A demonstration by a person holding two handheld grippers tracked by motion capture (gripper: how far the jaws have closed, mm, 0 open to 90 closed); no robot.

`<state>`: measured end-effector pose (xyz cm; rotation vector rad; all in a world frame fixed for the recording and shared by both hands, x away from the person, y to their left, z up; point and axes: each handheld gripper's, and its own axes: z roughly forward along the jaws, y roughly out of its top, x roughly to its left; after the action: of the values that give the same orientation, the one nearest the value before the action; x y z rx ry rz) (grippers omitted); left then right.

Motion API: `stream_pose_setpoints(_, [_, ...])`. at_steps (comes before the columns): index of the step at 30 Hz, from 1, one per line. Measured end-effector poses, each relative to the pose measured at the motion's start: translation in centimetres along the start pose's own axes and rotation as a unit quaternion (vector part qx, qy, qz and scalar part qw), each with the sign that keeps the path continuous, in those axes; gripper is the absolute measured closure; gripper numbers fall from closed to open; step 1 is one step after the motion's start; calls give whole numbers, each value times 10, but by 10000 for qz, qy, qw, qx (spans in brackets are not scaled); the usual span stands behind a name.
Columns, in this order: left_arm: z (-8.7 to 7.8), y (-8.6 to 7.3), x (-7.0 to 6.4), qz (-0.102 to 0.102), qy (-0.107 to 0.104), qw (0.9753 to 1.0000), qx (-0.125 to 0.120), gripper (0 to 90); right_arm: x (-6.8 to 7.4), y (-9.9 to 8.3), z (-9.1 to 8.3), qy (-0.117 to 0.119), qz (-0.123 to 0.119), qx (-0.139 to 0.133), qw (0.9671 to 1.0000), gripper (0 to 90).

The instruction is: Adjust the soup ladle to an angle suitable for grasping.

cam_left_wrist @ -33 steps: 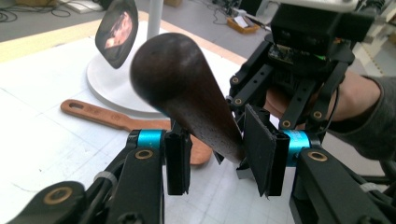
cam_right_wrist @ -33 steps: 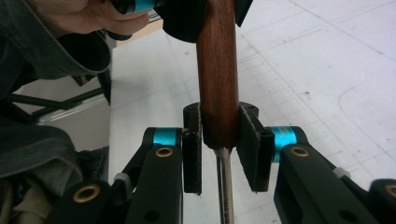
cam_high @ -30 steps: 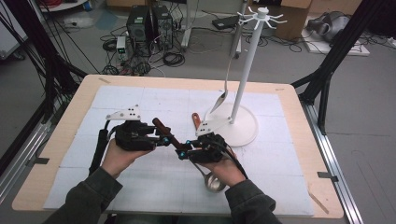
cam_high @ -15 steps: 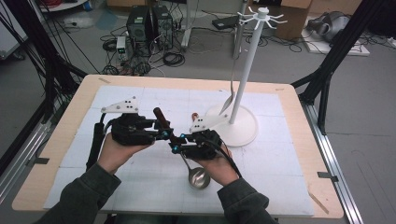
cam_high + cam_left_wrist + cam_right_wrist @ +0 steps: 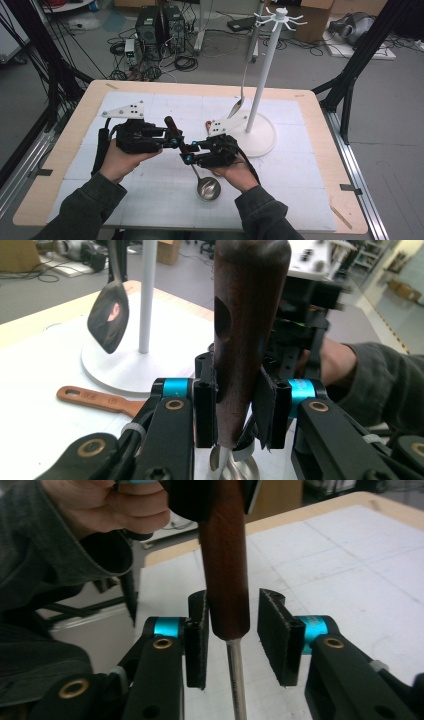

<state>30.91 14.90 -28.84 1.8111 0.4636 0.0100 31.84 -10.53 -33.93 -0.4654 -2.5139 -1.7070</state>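
Note:
A ladle has a dark wooden handle (image 5: 172, 129) and a steel bowl (image 5: 208, 188). The bowl hangs low over the white mat in front of the person. My left gripper (image 5: 174, 143) is shut on the handle (image 5: 247, 315), which stands up between its pads. My right gripper (image 5: 187, 153) faces it from the right and is open. Its jaws stand either side of the handle's lower end (image 5: 227, 580), where the steel shaft (image 5: 235, 680) begins. A gap shows at the right pad (image 5: 272, 630).
A white hanging stand (image 5: 263, 75) with a round base (image 5: 262, 140) rises right of centre. A metal spoon (image 5: 239, 97) hangs from its top hooks. A light wooden utensil handle (image 5: 95, 399) lies by the base. The wooden table edge (image 5: 320, 150) frames the mat.
Both hands have shifted a little left and away from the person. The ladle's bowl has swung left with them and its handle now points more upright.

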Motion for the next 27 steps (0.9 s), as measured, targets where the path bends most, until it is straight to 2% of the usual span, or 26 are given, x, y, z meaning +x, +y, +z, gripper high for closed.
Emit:
stream_pose_setpoints(4, [-1, 7, -1, 164, -76, 9998, 82, 731, -4, 0, 1, 308, 88, -133, 9994, 663])
stream_pose_setpoints(8, [-1, 9, 1, 205, -136, 9996, 133, 730, -3, 1, 3, 361, 16, -192, 9992, 717])
stream_pose_setpoints(11, [-1, 9, 2, 160, -76, 9998, 110, 728, -1, 2, 3, 210, -56, -189, 9996, 726])
stream_pose_setpoints(14, [0, 10, 1, 120, 30, 9999, -13, 722, 6, 5, 3, -109, -123, -171, 9997, 734])
stream_pose_setpoints(18, [-1, 11, 0, 77, 197, 9996, -160, 687, 15, 9, 6, -537, -185, -142, 9983, 738])
stream_pose_setpoints(21, [-2, 11, -1, 133, 224, 9995, -181, 714, 18, 11, 8, -719, -151, -146, 9972, 737])
stream_pose_setpoints(24, [-4, 11, -2, 216, 158, 9995, -157, 726, 16, 12, 8, -618, -194, -153, 9978, 728])
stream_pose_setpoints(27, [-4, 11, -1, 226, 3, 9997, -106, 729, 12, 13, 5, -332, -305, -225, 9987, 702])
